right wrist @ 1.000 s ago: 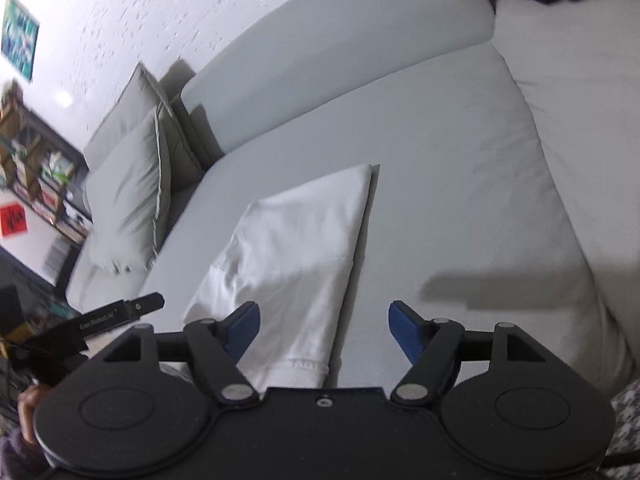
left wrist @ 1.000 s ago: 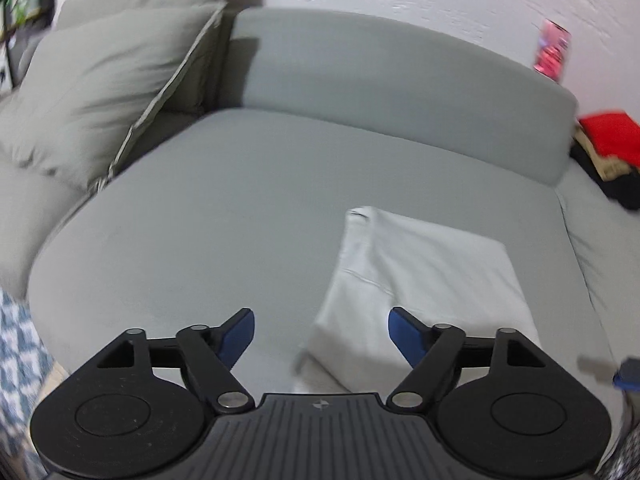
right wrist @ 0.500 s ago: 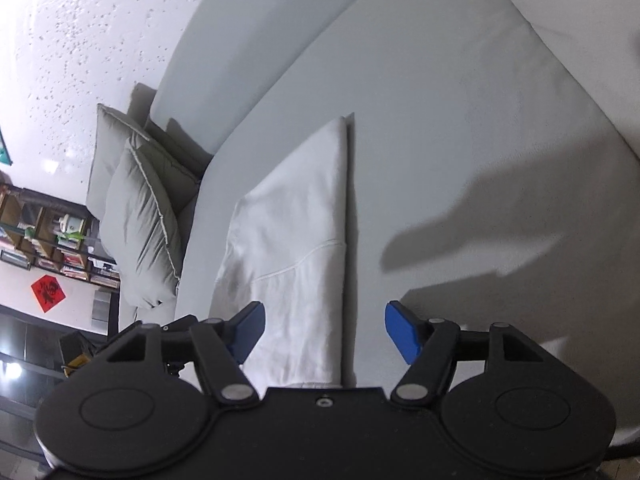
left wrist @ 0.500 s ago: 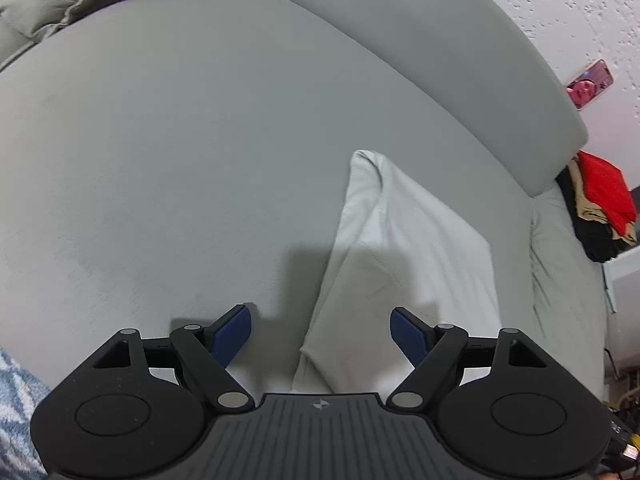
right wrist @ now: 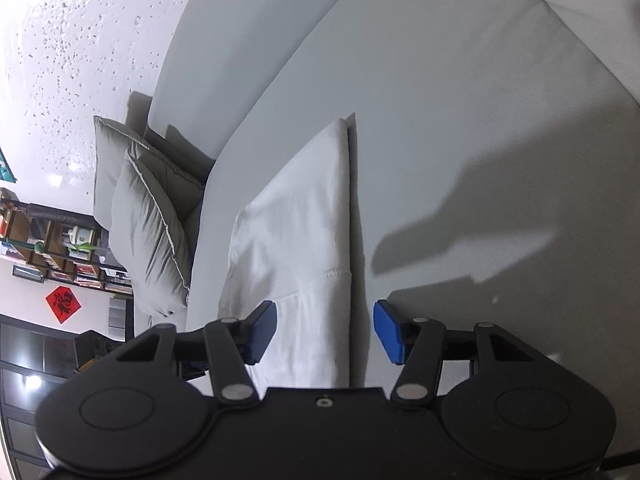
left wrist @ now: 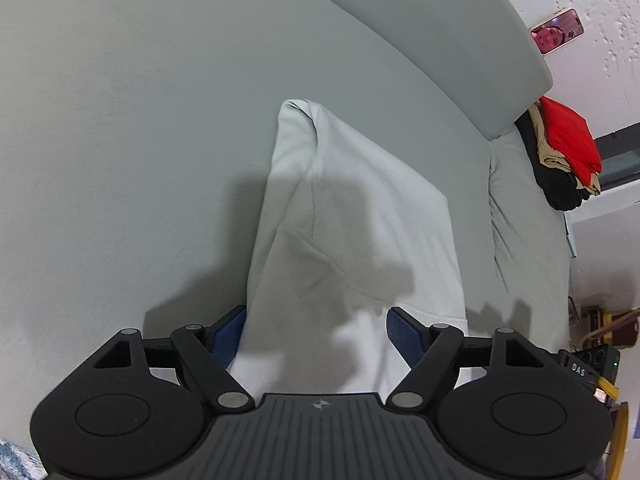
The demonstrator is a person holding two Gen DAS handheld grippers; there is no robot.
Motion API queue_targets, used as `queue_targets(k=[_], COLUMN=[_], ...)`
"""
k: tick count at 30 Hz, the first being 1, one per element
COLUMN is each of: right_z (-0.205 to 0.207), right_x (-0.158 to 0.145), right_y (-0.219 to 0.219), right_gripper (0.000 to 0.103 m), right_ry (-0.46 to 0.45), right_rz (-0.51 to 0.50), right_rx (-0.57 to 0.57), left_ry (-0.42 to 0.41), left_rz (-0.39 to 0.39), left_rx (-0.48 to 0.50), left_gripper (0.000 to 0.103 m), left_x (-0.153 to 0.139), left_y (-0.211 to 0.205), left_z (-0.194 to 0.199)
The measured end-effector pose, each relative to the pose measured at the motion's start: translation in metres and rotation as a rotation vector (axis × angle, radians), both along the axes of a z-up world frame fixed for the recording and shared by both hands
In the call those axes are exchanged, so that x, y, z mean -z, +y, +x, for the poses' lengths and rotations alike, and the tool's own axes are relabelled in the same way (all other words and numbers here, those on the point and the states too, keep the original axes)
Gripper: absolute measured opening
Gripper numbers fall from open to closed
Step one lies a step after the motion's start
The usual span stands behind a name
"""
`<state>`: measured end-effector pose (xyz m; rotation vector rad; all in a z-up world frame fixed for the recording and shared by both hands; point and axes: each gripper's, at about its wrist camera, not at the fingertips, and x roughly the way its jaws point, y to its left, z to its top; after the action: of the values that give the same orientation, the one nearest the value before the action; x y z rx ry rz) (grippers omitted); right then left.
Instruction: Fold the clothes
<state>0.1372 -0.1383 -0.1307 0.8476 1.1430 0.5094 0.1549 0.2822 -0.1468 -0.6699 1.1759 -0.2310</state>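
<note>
A folded white garment point(left wrist: 352, 216) lies flat on the grey sofa seat point(left wrist: 120, 140), and both claws — the left gripper point(left wrist: 316, 332) and the right gripper point(right wrist: 325, 330) — hang just over its near end, each spread wide and holding nothing — with two grey pillows point(right wrist: 148, 224) at the far side.

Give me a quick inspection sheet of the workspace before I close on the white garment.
Surface: grey sofa seat, bare around the garment.
Job's things: white garment, partly folded, lying flat on the seat.
Clutter: pile of red, tan and black clothes at the sofa's far end; two grey cushions.
Grippers: left gripper open over the garment's near edge; right gripper open, straddling its folded edge.
Cables: nothing seen.
Surroundings: textured white wall, phone leaning on it, bookshelf.
</note>
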Motion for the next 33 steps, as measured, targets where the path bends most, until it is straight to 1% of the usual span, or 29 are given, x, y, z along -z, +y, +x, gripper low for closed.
queue_targets(k=[2,5,7,9,10,11,13,15,18,19,20,21,22,23,24,26,28,31,33], right_z=[0.007,0.022,0.032,0.043,0.049,0.054,0.066,0.076,0.086,0.088,0.090,0.091,0.092,0.092,0.092,0.084,0.075,0.051,0.033], right_x=[0.001,0.005,0.010,0.017,0.020,0.024,0.031,0.038,0.049,0.052,0.054,0.055,0.052,0.049,0.046,0.030,0.010,-0.031,-0.060], right_y=[0.003,0.009,0.012,0.015,0.017,0.019,0.023,0.027,0.029,0.030,0.031,0.033,0.036,0.039,0.042,0.050,0.059,0.060,0.053], right_gripper=[0.053,0.046,0.045,0.041,0.040,0.036,0.030,0.025,0.024,0.023,0.023,0.022,0.022,0.014,0.006,0.005,0.005,0.005,0.004], right_ry=[0.001,0.002,0.008,0.021,0.030,0.039,0.050,0.053,0.069,0.073,0.078,0.077,0.068,0.058,0.048,-0.044,-0.153,-0.304,-0.386], right_rz=[-0.005,-0.022,-0.011,0.008,0.018,0.028,0.047,0.073,0.139,0.156,0.172,0.174,0.146,0.113,0.079,-0.025,-0.131,-0.190,-0.197], right_rx=[0.002,0.009,0.012,0.015,0.016,0.016,0.011,-0.003,0.018,0.030,0.042,0.049,0.050,0.051,0.052,0.032,0.005,-0.010,-0.003], left_ry=[0.004,-0.007,-0.017,-0.026,-0.031,-0.036,-0.045,-0.055,-0.061,-0.060,-0.060,-0.053,-0.046,-0.044,-0.050,-0.097,-0.173,-0.316,-0.424], left_rz=[-0.022,-0.047,-0.063,-0.078,-0.086,-0.094,-0.110,-0.126,-0.126,-0.120,-0.113,-0.092,-0.059,-0.027,0.004,0.095,0.200,0.319,0.379], left_rx=[-0.004,0.001,0.006,0.012,0.014,0.017,0.022,0.027,0.025,0.022,0.018,0.008,-0.002,-0.007,-0.011,-0.010,0.004,0.020,0.024], left_gripper=[0.074,0.074,0.074,0.071,0.067,0.065,0.063,0.063,0.061,0.057,0.047,0.040,0.024,0.014,0.013,0.008,0.006,0.006,0.005], left_x=[0.003,0.009,0.012,0.016,0.018,0.019,0.023,0.027,0.029,0.029,0.029,0.028,0.025,0.021,0.017,0.004,-0.017,-0.058,-0.088], left_y=[0.003,0.003,0.002,0.002,0.002,0.001,0.001,0.000,-0.001,-0.003,-0.004,-0.005,-0.008,-0.011,-0.015,-0.026,-0.042,-0.071,-0.091], left_z=[0.008,0.020,0.027,0.034,0.038,0.042,0.049,0.057,0.065,0.067,0.069,0.070,0.070,0.069,0.066,0.058,0.043,0.011,-0.013])
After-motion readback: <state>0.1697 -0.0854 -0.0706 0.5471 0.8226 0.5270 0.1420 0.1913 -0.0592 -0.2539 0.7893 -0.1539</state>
